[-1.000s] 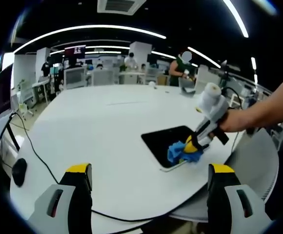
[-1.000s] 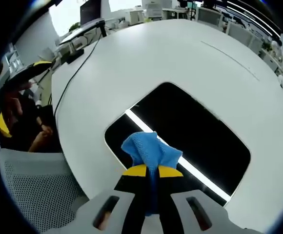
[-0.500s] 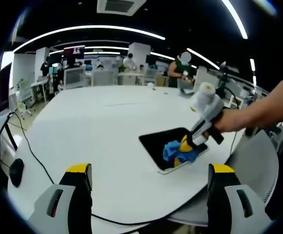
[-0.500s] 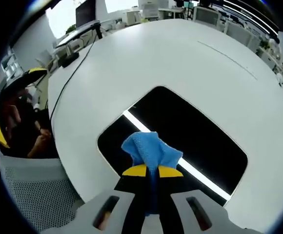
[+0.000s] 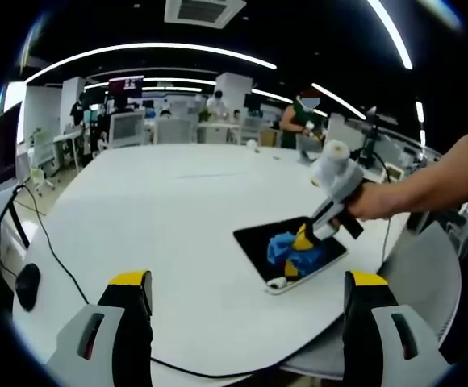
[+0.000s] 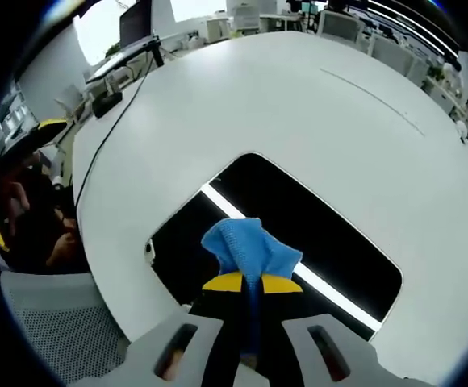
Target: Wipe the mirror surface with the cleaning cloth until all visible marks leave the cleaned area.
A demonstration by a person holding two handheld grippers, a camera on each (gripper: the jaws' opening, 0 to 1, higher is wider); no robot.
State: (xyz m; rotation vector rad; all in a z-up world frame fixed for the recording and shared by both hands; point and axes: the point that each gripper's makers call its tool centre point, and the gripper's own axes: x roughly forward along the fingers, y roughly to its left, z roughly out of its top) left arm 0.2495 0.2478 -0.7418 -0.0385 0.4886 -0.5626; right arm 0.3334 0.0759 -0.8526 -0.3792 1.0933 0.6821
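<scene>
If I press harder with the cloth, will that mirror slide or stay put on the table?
It may well slide: the mirror lies flat and loose on the smooth white table, with nothing visibly holding it. It looks thin and probably light, near the table edge. The blue cloth, bunched in the right gripper, looks soft, so it should drag rather than grip.

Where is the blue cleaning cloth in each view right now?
Left gripper view: blue cleaning cloth right of centre, on the dark rectangular mirror, under the right gripper.
Right gripper view: low centre, pinched between that gripper's jaws.
Shared landmark: the mirror on the round white table.
</scene>
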